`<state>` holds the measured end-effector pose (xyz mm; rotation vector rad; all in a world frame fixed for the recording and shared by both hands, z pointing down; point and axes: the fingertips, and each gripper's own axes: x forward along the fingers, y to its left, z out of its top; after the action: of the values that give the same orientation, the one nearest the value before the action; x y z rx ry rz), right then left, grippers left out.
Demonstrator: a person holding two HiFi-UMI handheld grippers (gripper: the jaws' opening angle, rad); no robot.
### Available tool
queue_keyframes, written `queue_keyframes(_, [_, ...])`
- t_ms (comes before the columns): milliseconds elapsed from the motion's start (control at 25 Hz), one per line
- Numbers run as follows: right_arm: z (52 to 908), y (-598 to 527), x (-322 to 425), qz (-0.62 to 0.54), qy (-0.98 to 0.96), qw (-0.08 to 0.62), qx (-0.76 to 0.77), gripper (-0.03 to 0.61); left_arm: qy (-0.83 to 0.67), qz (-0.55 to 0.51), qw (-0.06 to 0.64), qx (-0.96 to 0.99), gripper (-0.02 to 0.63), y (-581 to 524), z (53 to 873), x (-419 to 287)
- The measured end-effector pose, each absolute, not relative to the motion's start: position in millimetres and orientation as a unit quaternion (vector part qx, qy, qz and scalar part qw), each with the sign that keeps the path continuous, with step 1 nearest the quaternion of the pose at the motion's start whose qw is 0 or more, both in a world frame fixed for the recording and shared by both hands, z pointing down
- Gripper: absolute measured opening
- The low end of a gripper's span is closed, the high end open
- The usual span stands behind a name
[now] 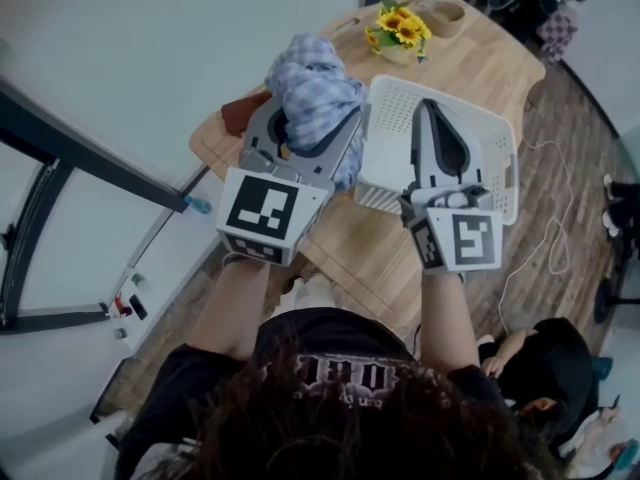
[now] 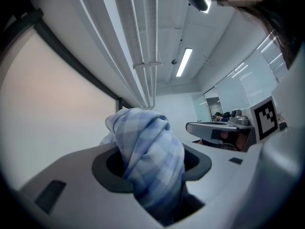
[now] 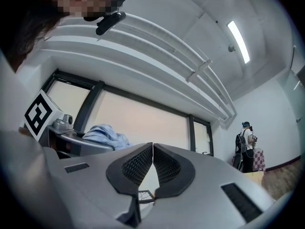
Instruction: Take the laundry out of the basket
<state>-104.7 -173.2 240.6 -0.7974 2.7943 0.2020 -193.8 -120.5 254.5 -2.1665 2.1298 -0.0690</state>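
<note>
A blue-and-white checked cloth (image 1: 312,86) is bunched between the jaws of my left gripper (image 1: 308,136), which is shut on it and holds it up over the left part of the wooden table (image 1: 485,63). In the left gripper view the cloth (image 2: 147,151) fills the gap of the left gripper (image 2: 151,168). The white perforated basket (image 1: 392,96) stands on the table to the right of it. My right gripper (image 1: 433,110) hovers over the basket; in its own view the right gripper (image 3: 152,146) has its pads meeting at the tips with nothing between them.
A pot of sunflowers (image 1: 400,30) and a wooden bowl (image 1: 447,15) stand at the table's far end. A brown object (image 1: 243,111) lies by the left edge. A white cable (image 1: 545,238) runs over the floor. A person (image 1: 535,363) sits low at the right; another person (image 3: 245,144) stands far off.
</note>
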Motion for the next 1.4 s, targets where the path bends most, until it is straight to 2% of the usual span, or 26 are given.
queue_keyframes(760, [232.3, -137.0, -172.9, 0.086, 0.95, 0.107, -0.28, 0.026, 0.724, -0.002, 0.054, -0.688, 0.236, -81.7, 261.9, -268.2])
queue_keyframes(1400, [245.0, -121.6, -191.1, 0.095, 0.942, 0.094, -0.309, 0.026, 0.714, 0.003, 0.054, -0.698, 0.236, -74.5, 276.1, -283.0])
